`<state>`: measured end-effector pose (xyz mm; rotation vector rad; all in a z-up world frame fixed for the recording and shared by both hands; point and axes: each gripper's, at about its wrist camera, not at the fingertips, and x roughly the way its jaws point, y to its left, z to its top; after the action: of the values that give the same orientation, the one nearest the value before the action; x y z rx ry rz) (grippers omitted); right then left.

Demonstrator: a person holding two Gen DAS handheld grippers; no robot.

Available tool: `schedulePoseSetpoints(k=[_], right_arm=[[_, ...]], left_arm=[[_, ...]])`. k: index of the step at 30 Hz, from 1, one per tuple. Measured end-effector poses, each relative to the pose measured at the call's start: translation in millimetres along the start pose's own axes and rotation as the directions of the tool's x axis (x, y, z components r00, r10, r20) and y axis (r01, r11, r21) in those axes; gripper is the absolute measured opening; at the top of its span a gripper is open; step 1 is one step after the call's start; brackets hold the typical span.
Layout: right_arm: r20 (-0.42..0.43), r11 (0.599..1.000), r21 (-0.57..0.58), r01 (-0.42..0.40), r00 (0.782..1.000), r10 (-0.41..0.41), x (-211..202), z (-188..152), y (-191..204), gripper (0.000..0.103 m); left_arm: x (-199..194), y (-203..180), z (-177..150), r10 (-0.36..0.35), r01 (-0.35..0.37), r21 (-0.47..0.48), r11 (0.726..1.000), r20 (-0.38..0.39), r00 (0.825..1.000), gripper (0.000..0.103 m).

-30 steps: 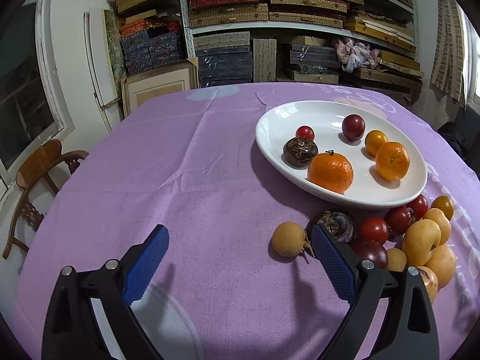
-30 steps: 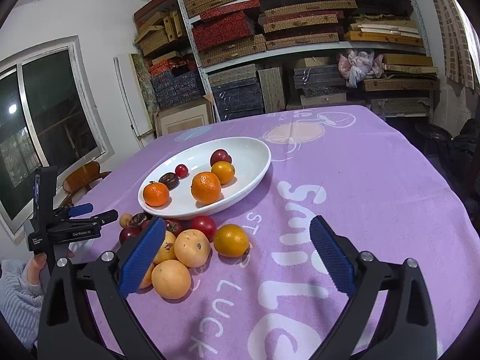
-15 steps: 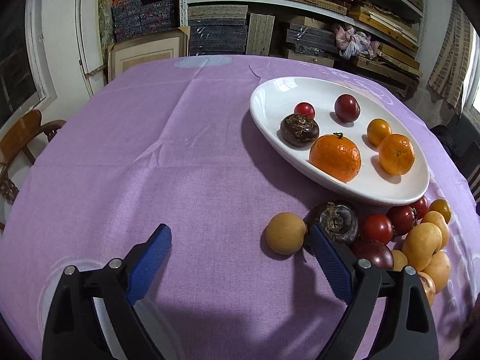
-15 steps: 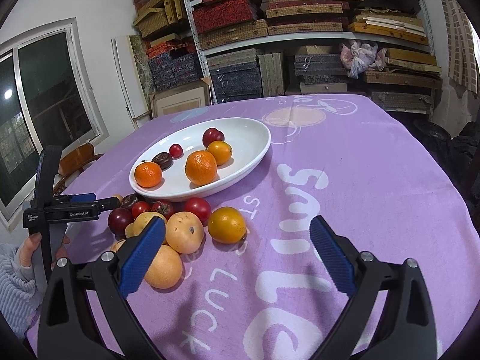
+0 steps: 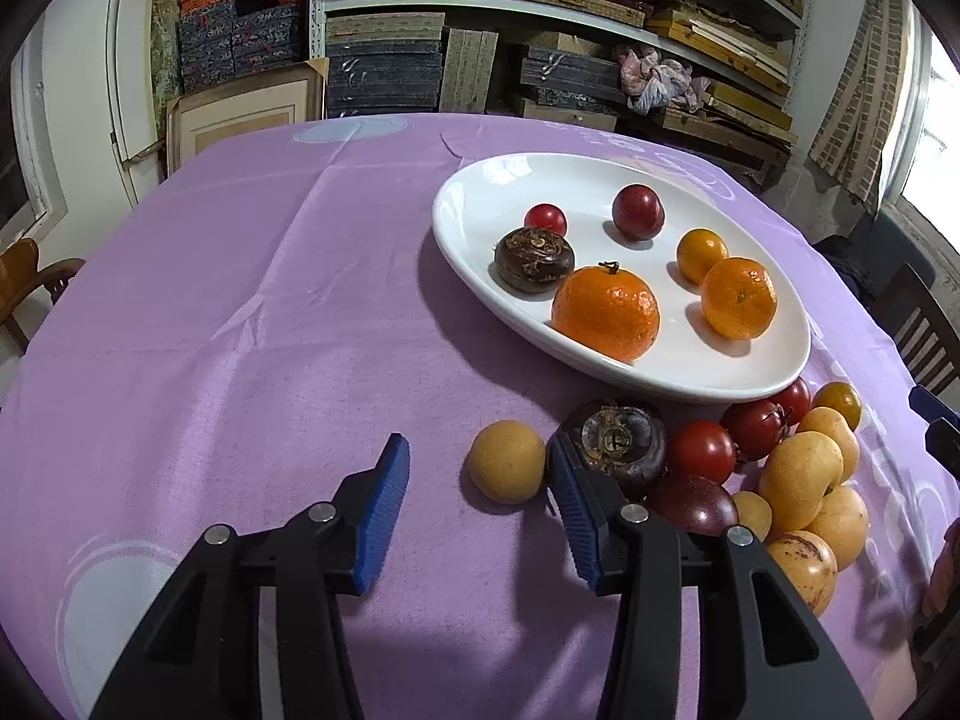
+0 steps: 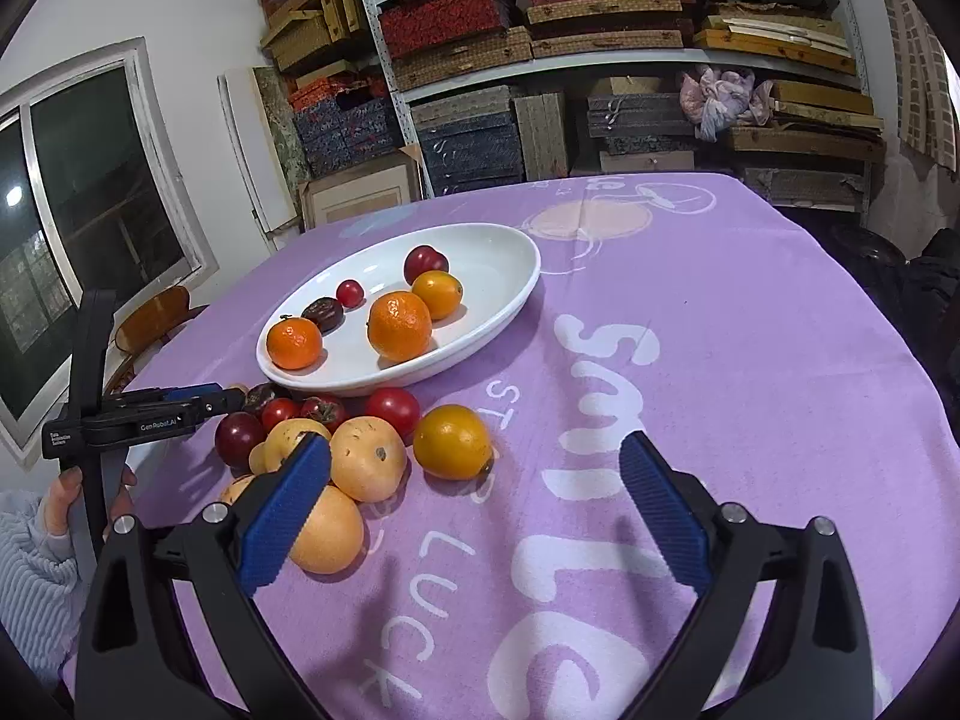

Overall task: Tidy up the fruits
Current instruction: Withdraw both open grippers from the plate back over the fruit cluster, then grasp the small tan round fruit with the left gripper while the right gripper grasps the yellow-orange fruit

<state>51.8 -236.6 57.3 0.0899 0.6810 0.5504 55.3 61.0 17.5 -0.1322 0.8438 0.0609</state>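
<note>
A white oval plate (image 5: 480,192) (image 6: 516,276) on the purple tablecloth holds two tangerines, a small orange fruit, a plum, a cherry tomato and a dark brown fruit. Several loose fruits lie in front of it. My left gripper (image 5: 480,468) is open, low over the cloth, with a small tan round fruit (image 5: 507,461) between its fingertips, not gripped. A dark brown fruit (image 5: 618,441) sits just behind the right finger. My right gripper (image 6: 474,480) is open and empty, above a yellow-orange fruit (image 6: 453,441) and pale pears (image 6: 366,459).
Red tomatoes (image 5: 702,450) and yellow pears (image 5: 798,480) crowd the right of the pile. Shelves of boxes (image 6: 540,30) stand behind the table. A wooden chair (image 5: 24,276) is at the left. The left gripper's body (image 6: 126,420) shows in the right wrist view.
My left gripper has moved forward and lower, its jaws narrowed around the tan fruit. My right gripper has drifted closer to the loose fruit pile.
</note>
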Motion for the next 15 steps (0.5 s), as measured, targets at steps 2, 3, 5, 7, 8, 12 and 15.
schedulePoseSetpoints(k=[2,3,5,7,8,12,15], right_arm=[[-0.002,1.000,-0.001,-0.001,1.000,0.001,-0.4,-0.1,-0.1,0.095],[-0.003,1.000,-0.001,-0.002,1.000,0.002,0.1,-0.2,-0.2,0.095],[-0.007,1.000,0.000,-0.004,1.000,0.004,0.8,-0.5,-0.3,0.095],[-0.014,1.000,-0.001,-0.007,1.000,0.007,1.5,-0.2,0.4,0.095],[-0.017,1.000,-0.003,-0.008,1.000,0.008,2.2,-0.3,0.8,0.095],[-0.027,1.000,-0.013,-0.012,1.000,0.012,4.4,-0.7,2.5,0.095],[-0.035,1.000,-0.021,-0.011,0.999,0.011,5.8,-1.1,4.5,0.095]], left_arm=[[2.0,-1.6,1.4,-0.013,0.013,0.007,1.000,-0.005,1.000,0.043],[3.2,-2.1,1.8,-0.015,0.015,0.011,1.000,-0.009,1.000,0.042],[6.5,-3.3,2.8,-0.026,0.027,0.017,0.999,-0.024,0.999,0.034],[10.0,-5.4,4.2,-0.032,0.033,0.031,0.999,-0.036,0.999,0.030],[10.7,-7.4,4.1,-0.027,0.029,0.040,0.999,-0.038,0.999,0.029],[10.5,-8.6,3.5,-0.027,0.029,0.049,0.998,-0.040,0.999,0.029],[10.8,-7.9,3.8,-0.031,0.032,0.047,0.998,-0.039,0.999,0.029]])
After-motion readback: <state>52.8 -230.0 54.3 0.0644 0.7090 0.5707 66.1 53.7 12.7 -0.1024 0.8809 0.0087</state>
